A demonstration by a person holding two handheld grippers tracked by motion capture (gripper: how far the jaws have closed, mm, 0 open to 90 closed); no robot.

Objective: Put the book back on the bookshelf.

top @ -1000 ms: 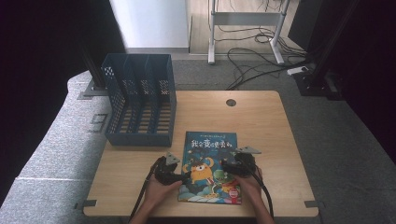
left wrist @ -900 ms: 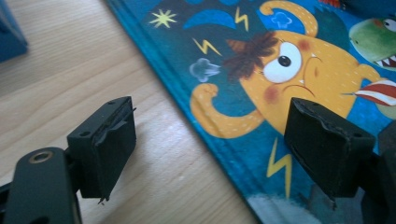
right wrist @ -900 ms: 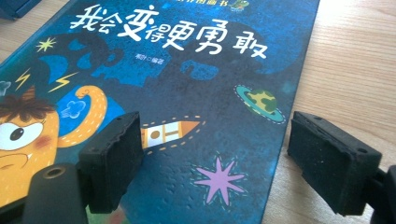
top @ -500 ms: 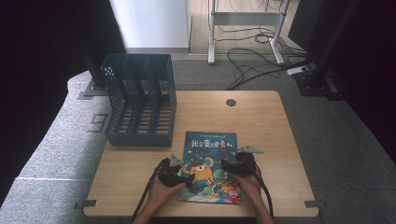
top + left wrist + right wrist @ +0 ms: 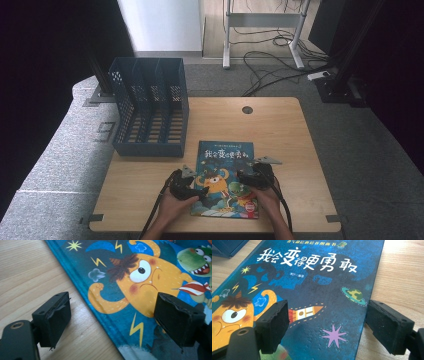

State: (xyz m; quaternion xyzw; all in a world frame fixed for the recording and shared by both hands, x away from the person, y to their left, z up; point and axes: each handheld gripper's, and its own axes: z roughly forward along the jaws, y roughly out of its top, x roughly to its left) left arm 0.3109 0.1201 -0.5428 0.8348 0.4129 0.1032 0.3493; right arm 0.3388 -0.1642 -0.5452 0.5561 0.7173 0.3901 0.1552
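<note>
A children's picture book [image 5: 224, 170] with a dark blue cover, an orange monster and white Chinese title lies flat on the wooden table [image 5: 280, 130], near its front edge. My left gripper [image 5: 201, 189] sits at the book's left edge. In the left gripper view the left gripper [image 5: 112, 320] is open: one jaw is over bare wood, the other over the book [image 5: 140, 277]. My right gripper [image 5: 243, 176] rests at the book's right side. In the right gripper view the right gripper [image 5: 324, 327] is open, straddling the right edge of the book [image 5: 317, 282].
A dark blue slotted file rack [image 5: 150, 112] stands at the table's back left, just behind the book's far left corner. A round cable hole [image 5: 247, 109] sits near the far edge. Cables [image 5: 270, 55] and desk legs lie on the floor beyond.
</note>
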